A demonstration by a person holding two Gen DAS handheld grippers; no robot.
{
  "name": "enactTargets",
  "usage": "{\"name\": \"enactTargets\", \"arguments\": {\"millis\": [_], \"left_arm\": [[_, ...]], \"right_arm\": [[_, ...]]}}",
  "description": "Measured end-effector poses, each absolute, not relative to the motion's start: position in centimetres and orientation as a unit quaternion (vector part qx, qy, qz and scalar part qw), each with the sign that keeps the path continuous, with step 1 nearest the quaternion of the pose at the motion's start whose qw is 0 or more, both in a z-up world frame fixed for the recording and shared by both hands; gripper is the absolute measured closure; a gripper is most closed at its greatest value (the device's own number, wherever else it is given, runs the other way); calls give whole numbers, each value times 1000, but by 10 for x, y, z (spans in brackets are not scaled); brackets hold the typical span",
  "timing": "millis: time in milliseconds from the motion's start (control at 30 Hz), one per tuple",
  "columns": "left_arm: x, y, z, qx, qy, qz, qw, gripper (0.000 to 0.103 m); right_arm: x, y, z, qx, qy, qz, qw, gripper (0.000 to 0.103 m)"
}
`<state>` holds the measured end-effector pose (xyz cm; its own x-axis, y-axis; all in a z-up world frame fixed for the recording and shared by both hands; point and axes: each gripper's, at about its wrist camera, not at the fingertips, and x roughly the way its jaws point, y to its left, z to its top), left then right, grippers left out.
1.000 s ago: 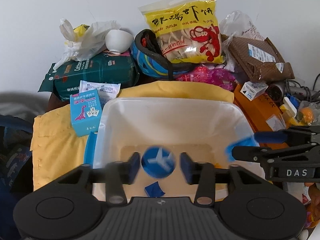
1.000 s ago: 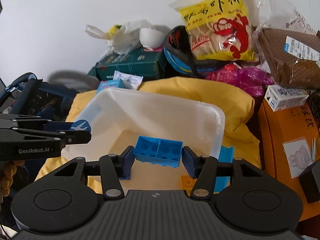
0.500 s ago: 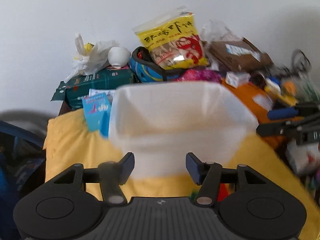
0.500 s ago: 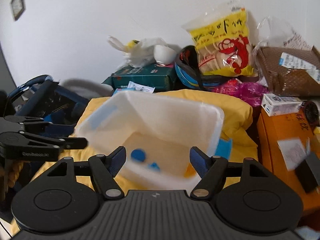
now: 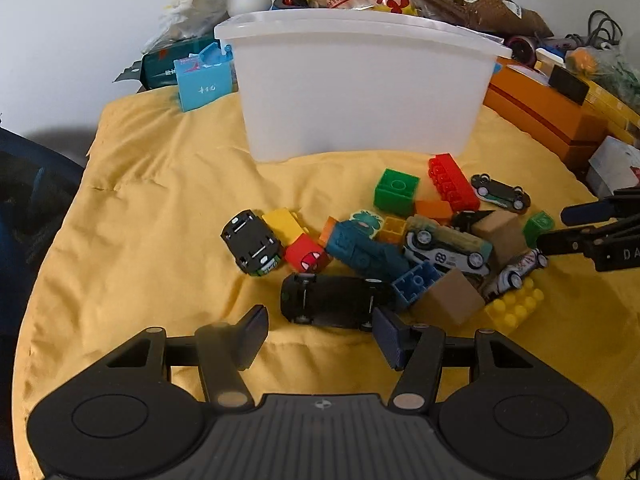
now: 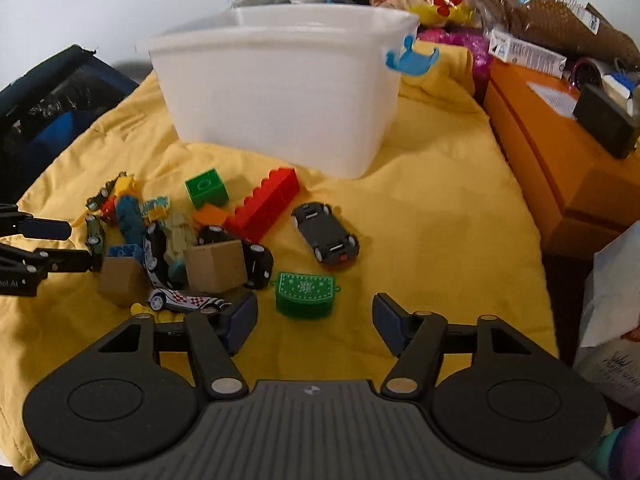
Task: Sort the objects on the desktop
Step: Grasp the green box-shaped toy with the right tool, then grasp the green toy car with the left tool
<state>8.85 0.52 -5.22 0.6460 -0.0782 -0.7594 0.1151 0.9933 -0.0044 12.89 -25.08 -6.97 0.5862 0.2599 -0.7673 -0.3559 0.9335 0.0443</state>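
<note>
A white plastic bin (image 5: 360,88) stands on a yellow cloth (image 5: 140,208); it also shows in the right wrist view (image 6: 280,92). In front of it lies a pile of toy cars, bricks and wooden blocks. My left gripper (image 5: 320,330) is open and empty, low over the cloth, with a black toy car (image 5: 332,300) just beyond its fingertips. My right gripper (image 6: 316,322) is open and empty, with a green toy chest (image 6: 306,294) just ahead of it. A red brick (image 6: 266,208), a green brick (image 6: 206,188) and a grey car (image 6: 326,234) lie beyond it.
An orange box (image 6: 560,160) stands to the right of the cloth. Snack bags, a teal box (image 5: 172,64) and a blue card box (image 5: 204,84) crowd the back by the white wall. A dark chair (image 6: 48,112) is at the left.
Both grippers let go of their blue pieces over the bin, pulled back and dropped low. They now face the toy pile in front of the bin.
</note>
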Motion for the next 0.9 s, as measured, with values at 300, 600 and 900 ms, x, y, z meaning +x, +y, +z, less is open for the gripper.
{"name": "enactTargets", "arguments": {"millis": [300,600,900], "left_arm": [[97,-4,-65,33,425,-58,903,37],[91,-2,-61,34,419,-83,904,72],[91,-7,-61,35,413,-119,902,67]], "right_arm": [[145,-242,-83,-58,440,173,879,62],[135,-257,-81,-35,440,178,879,64],[128,-273,-77,-11,441,166,882,64]]}}
